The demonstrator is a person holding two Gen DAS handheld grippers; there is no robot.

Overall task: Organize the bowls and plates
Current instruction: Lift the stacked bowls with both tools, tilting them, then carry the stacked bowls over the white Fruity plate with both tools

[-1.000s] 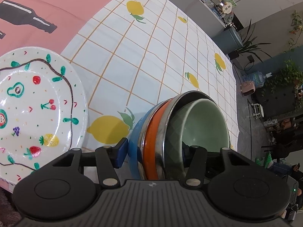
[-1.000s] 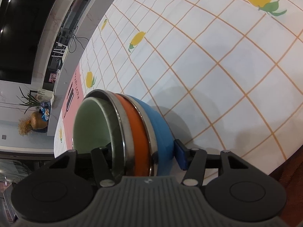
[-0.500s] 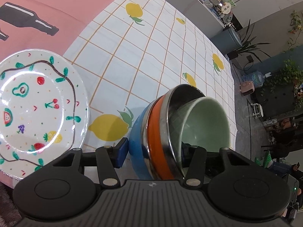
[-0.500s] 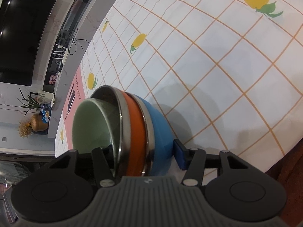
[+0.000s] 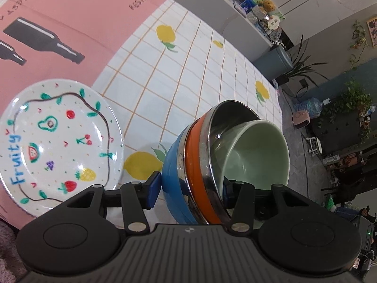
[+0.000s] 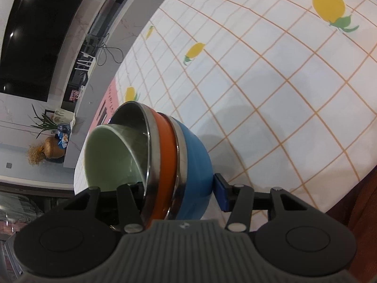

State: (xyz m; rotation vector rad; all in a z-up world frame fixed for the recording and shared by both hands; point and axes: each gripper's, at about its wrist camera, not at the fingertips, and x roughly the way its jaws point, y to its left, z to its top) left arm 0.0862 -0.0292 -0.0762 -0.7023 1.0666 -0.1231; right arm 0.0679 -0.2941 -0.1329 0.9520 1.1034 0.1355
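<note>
- Both tools grip one nested stack of bowls, held tipped on its side above the table (image 5: 188, 80)
- The left tool (image 5: 188, 188) is clamped across the stack's wall: one finger on the blue bowl (image 5: 174, 179), the other inside the pale green bowl (image 5: 256, 153)
- The right tool (image 6: 174, 193) is clamped the same way from the opposite side
- An orange bowl (image 5: 195, 155) and a steel bowl (image 5: 226, 110) sit between blue and green
- The fruit-painted plate (image 5: 59, 143) lies flat, left of the stack, on the pink mat (image 5: 70, 11)
</note>
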